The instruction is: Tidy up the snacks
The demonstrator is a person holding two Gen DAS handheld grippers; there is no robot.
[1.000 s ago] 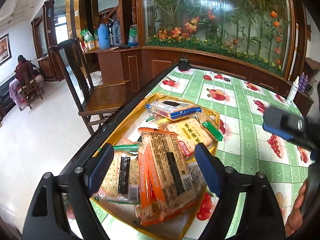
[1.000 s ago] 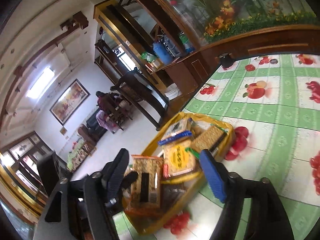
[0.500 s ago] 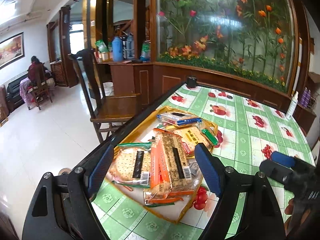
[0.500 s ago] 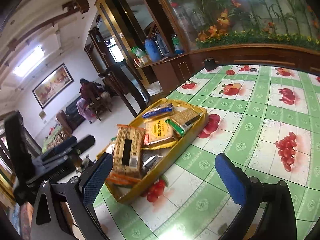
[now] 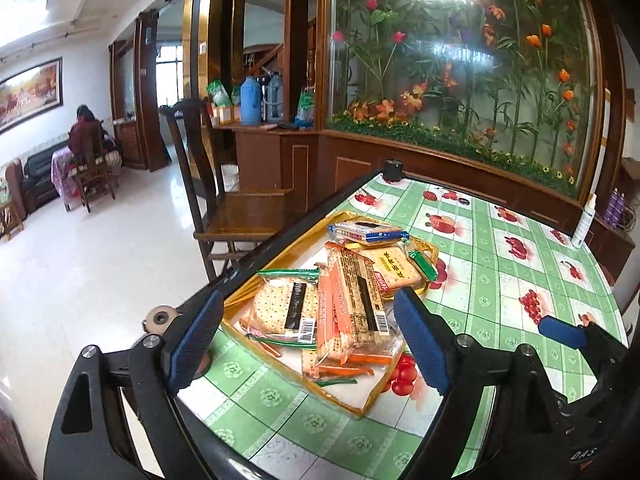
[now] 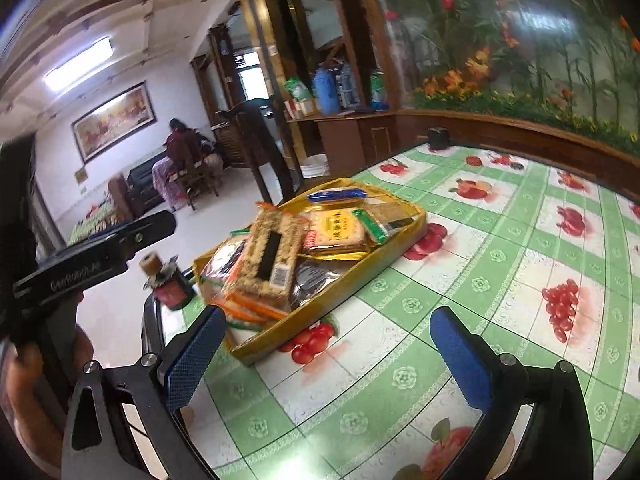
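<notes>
Left tongs [image 5: 304, 338] above the near edge of the table, jaws opening, nothing pressed between the blue pads [image 5: 416, 344]; seen past them, the snack pile in the tray. Right tongs [image 6: 324, 354] wide open and empty, over bare tablecloth just to the right of the tray, pads [image 6: 460, 360] well apart.

Gold tray [image 6: 320, 300] near the table's left edge, on a green-and-white checked tablecloth [image 5: 500, 260] printed with red fruit. Stacked in the tray, several wrapped snack packs: an orange-edged cracker pack [image 5: 352, 308] tilted on top at the near end, a round-cracker pack with a green strip [image 5: 284, 306] beside it on the left, a yellow-labelled pack [image 5: 392, 266] behind, a blue-and-white pack [image 5: 366, 232] at the far end, a small green packet [image 5: 422, 262] leaning by the right rim. All packs inside the tray, none on the cloth.

Small red jar with a cork [image 6: 170, 286] at the table's near left corner, just beside the tray. Dark wooden chair [image 5: 224, 204] against the table's left side. Person seated at a far table [image 5: 86, 140] across the room, back turned.
</notes>
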